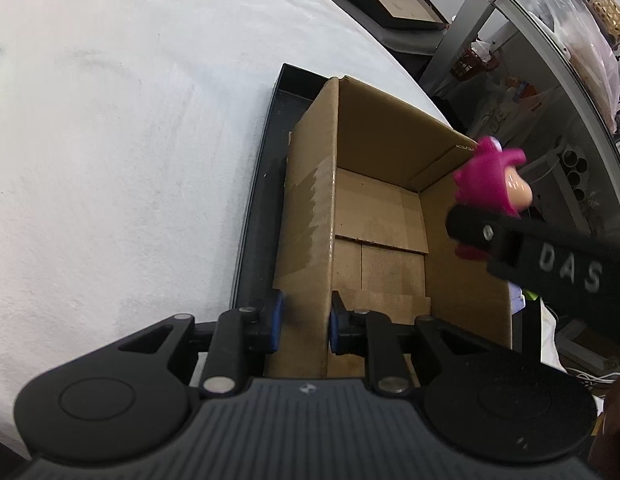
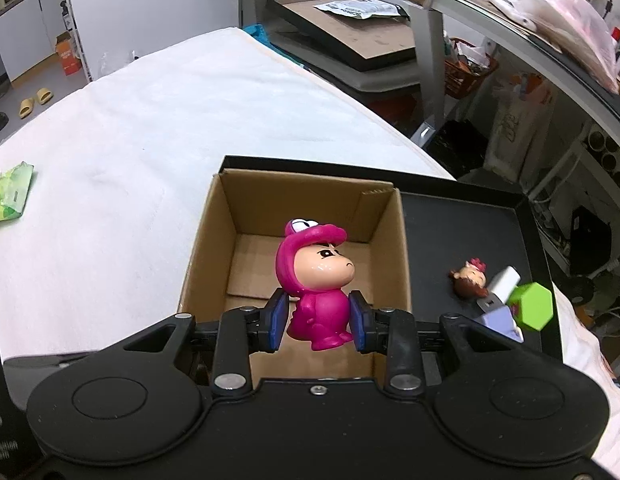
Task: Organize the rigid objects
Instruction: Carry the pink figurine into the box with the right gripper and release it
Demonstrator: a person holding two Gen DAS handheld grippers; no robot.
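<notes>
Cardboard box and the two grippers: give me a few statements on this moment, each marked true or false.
1. The right gripper holds a pink figurine above the cardboard box. True.
2. The left gripper is free of the box. False: its pads sit on either side of the box's left wall, one outside, one inside.
3. The box already holds several toys. False: only its bare cardboard floor shows.
4. The box sits in a black tray. True.
5. A green hexagonal block lies in the tray to the right of the box. True.
6. The figurine is held upside down. False: it is upright, head up.
</notes>
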